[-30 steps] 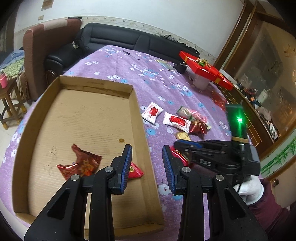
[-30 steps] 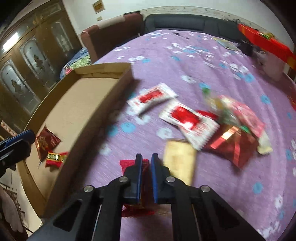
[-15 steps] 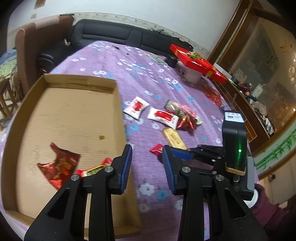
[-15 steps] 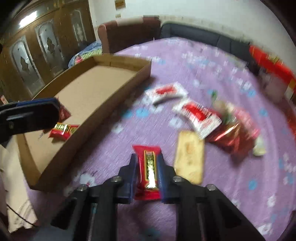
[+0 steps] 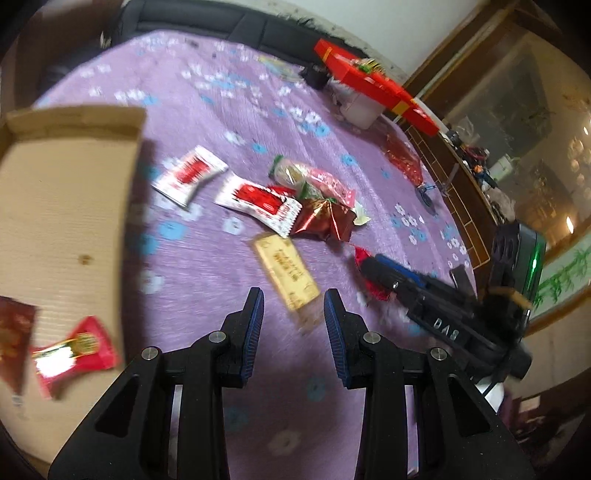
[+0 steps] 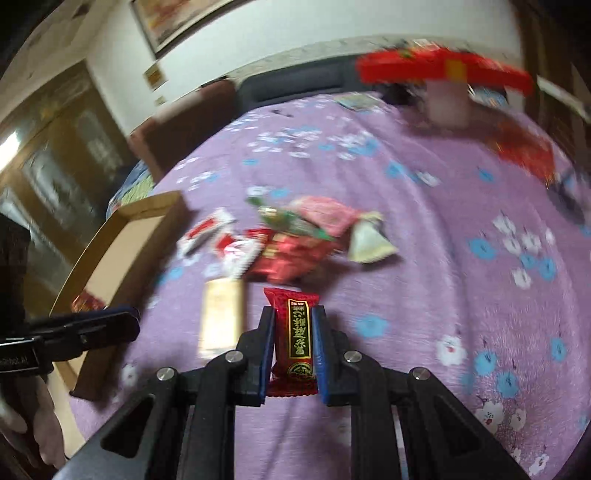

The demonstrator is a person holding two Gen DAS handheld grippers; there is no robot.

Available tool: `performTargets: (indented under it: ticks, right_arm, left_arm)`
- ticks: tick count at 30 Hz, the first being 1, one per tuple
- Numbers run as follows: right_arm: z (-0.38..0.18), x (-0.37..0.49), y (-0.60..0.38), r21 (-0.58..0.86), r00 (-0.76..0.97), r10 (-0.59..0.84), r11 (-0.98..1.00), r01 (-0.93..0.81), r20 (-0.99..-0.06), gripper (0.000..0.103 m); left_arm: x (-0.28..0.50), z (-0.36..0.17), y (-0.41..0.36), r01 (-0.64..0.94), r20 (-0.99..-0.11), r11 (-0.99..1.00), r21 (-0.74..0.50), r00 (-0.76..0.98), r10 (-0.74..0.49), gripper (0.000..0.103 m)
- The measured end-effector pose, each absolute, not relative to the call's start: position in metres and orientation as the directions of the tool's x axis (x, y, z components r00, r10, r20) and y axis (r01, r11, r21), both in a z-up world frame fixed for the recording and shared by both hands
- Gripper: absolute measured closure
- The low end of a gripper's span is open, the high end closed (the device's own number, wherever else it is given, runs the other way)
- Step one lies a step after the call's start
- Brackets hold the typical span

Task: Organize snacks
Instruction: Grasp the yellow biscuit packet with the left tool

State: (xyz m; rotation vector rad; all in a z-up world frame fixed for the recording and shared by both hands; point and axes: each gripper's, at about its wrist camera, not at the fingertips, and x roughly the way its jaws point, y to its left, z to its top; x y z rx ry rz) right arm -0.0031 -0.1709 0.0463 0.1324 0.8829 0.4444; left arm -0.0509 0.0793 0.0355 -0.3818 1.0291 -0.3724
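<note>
My right gripper [image 6: 293, 314] is shut on a red snack bar [image 6: 296, 338] and holds it above the purple tablecloth; it also shows in the left wrist view [image 5: 369, 271]. My left gripper [image 5: 293, 301] is open and empty, just short of a gold snack bar [image 5: 286, 271], which also shows in the right wrist view [image 6: 221, 317]. A loose pile of snacks lies beyond: two white-and-red packets [image 5: 188, 173] [image 5: 258, 203], a red foil packet [image 5: 321, 219] and a pink one [image 5: 325, 182]. A cardboard tray [image 5: 125, 192] at the left holds a red snack [image 5: 72, 349].
A red gift box [image 5: 373, 83] rests on a white container [image 5: 360, 109] at the far side of the table. A black sofa [image 5: 207, 22] stands behind the table. A wooden cabinet [image 5: 517, 147] is at the right.
My right gripper has lifted the red snack bar off the cloth and swung right. My left gripper has moved right, from over the tray to the gold bar.
</note>
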Motion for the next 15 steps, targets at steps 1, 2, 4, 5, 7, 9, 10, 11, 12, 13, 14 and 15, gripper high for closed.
performTargets:
  ticks: [1,2,4,5,7,9,10,11,12,13,14,15]
  right_arm:
    - [0.041,0.000,-0.176,0.307,0.548,0.427,0.903,-0.301,-0.719,0.081]
    - [0.038,0.002,-0.181,0.321,0.543,0.430,0.902,-0.288,-0.721,0.081]
    - [0.037,0.003,-0.188,0.342,0.539,0.442,0.897,-0.282,-0.717,0.081]
    - [0.040,0.002,-0.188,0.341,0.545,0.446,0.895,-0.288,-0.710,0.081]
    - [0.042,0.000,-0.190,0.343,0.554,0.451,0.892,-0.293,-0.700,0.081]
    - [0.041,0.001,-0.193,0.355,0.547,0.454,0.891,-0.283,-0.703,0.081]
    - [0.040,0.002,-0.196,0.361,0.545,0.454,0.891,-0.275,-0.705,0.081]
    - [0.038,0.003,-0.197,0.370,0.544,0.456,0.890,-0.267,-0.704,0.081]
    - [0.038,0.003,-0.200,0.379,0.543,0.460,0.887,-0.262,-0.702,0.081]
    - [0.038,0.002,-0.201,0.387,0.543,0.464,0.885,-0.259,-0.700,0.081]
    - [0.038,0.003,-0.201,0.389,0.543,0.466,0.884,-0.257,-0.699,0.081]
    - [0.039,0.003,-0.200,0.390,0.544,0.465,0.885,-0.256,-0.699,0.081]
  left_arm:
    - [-0.044,0.031,0.076,0.094,-0.754,0.868,-0.487,0.455,-0.473,0.070]
    - [-0.038,0.028,0.074,0.072,-0.758,0.865,-0.497,0.450,-0.473,0.070]
    - [-0.029,0.024,0.069,0.045,-0.763,0.867,-0.497,0.453,-0.461,0.070]
    - [-0.026,0.023,0.066,0.036,-0.770,0.872,-0.487,0.454,-0.449,0.070]
    - [-0.020,0.018,0.056,0.032,-0.787,0.890,-0.455,0.453,-0.418,0.070]
    - [-0.019,0.018,0.045,0.044,-0.797,0.916,-0.399,0.477,-0.371,0.070]
    - [-0.019,0.019,0.039,0.056,-0.801,0.930,-0.363,0.491,-0.342,0.070]
    - [-0.019,0.018,0.034,0.066,-0.804,0.940,-0.334,0.500,-0.321,0.064]
    - [-0.019,0.018,0.030,0.084,-0.807,0.949,-0.304,0.507,-0.303,0.048]
    - [-0.017,0.016,0.026,0.091,-0.818,0.959,-0.268,0.505,-0.276,0.037]
    - [-0.014,0.010,0.021,0.094,-0.838,0.966,-0.239,0.483,-0.254,0.025]
    - [-0.015,0.010,0.016,0.111,-0.835,0.972,-0.207,0.497,-0.235,0.023]
